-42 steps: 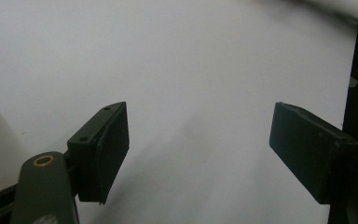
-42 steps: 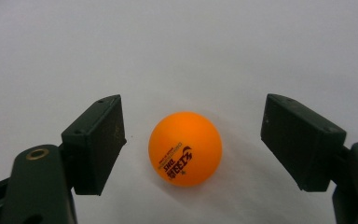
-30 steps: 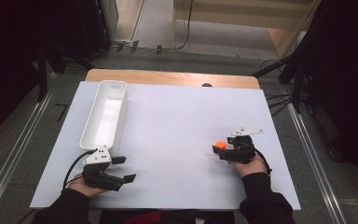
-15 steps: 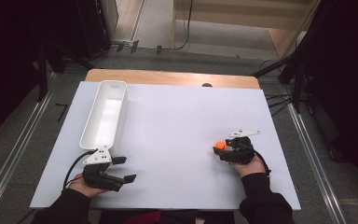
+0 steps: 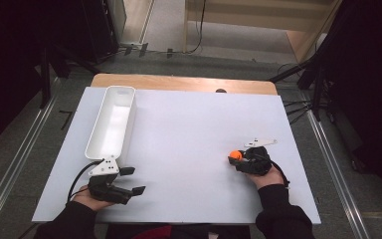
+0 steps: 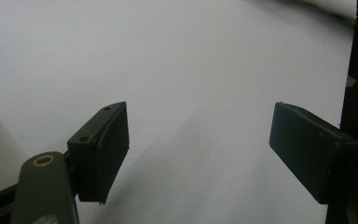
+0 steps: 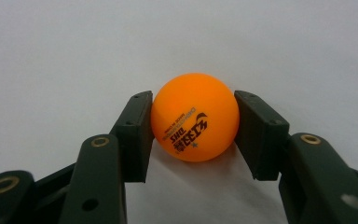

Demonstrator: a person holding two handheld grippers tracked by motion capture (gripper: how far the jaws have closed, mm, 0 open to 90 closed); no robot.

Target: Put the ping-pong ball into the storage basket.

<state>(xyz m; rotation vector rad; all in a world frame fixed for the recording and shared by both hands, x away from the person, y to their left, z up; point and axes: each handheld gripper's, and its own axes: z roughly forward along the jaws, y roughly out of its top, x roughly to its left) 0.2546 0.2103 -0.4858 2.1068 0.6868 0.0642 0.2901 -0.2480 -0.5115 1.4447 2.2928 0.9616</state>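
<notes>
On one white table (image 5: 189, 129), one white tray (image 5: 112, 119) sits at ten o'clock. Two grippers: the left gripper (image 5: 129, 180) gapes empty at seven; the right gripper (image 5: 235, 159), jaws just closing, clamps one glossy orange printed ball (image 7: 195, 116) at four.

A: Where did the fixed camera sit?

B: Above my side of the white table (image 5: 189, 149), looking forward and down, far enough to take in the tray (image 5: 110, 122).

A: And the cameras on your grippers?

B: Mine on the right gripper (image 7: 193, 135) looked close along its jaws at the orange ball (image 7: 195, 122); both it and the high view showed that ball (image 5: 236, 155) and the table around it. The left gripper's (image 6: 198, 149) camera faced bare table, low and near.
</notes>
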